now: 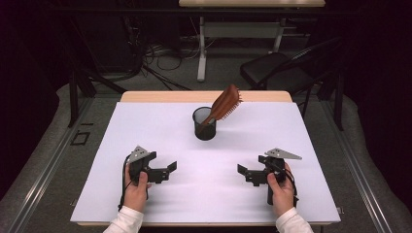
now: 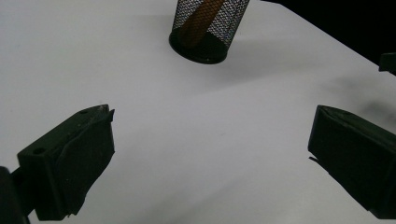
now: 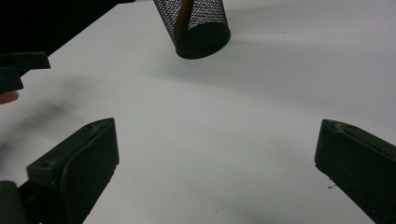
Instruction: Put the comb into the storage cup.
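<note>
On a white worktop (image 1: 145, 126) in a dark room, a brown hairbrush (image 1: 224, 104) stands handle-down in a black mesh cup (image 1: 204, 124), leaning up and right, while the left tongs (image 1: 171, 168) and right tongs (image 1: 242, 171) rest wide open, holding nothing.

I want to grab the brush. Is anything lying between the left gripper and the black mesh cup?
Nothing: only bare white table lies between the left gripper and the black mesh cup, seen in the high view.

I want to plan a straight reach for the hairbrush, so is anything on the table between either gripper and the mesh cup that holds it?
Nothing visible. Bare white table lies between the left gripper, the right gripper and the mesh cup holding the hairbrush.
</note>
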Demonstrator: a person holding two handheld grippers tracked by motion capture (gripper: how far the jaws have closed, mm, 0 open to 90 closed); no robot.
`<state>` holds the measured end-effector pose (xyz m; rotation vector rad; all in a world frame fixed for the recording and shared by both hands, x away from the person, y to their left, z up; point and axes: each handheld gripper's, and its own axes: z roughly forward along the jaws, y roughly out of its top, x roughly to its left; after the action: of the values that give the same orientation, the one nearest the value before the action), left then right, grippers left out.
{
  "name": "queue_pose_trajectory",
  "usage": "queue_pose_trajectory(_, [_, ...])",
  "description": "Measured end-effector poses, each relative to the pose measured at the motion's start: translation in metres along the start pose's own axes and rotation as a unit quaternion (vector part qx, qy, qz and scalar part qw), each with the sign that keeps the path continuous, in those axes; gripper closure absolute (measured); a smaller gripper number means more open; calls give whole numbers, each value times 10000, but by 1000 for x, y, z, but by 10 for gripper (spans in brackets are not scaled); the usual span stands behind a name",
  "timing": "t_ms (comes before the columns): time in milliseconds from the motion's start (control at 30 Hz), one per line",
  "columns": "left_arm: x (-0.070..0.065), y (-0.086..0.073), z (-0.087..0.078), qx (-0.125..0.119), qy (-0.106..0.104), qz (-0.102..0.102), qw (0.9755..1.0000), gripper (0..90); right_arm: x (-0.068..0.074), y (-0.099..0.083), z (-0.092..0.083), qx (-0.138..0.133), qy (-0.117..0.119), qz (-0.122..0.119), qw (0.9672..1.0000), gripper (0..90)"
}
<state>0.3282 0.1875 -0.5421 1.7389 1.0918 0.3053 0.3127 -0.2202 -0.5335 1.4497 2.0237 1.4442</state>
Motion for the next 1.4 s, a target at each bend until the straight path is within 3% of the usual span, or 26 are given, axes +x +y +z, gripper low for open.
queue_pose_trajectory(600, [0,0,1,6,-12,33,10000,4,-2,-7,0,-84,-86,-79,9999,0])
queue_pose_trajectory(1400, [-2,-1,2,44,-28,41,10000,4,-4,-12,6,3,-73,-69,9999,0])
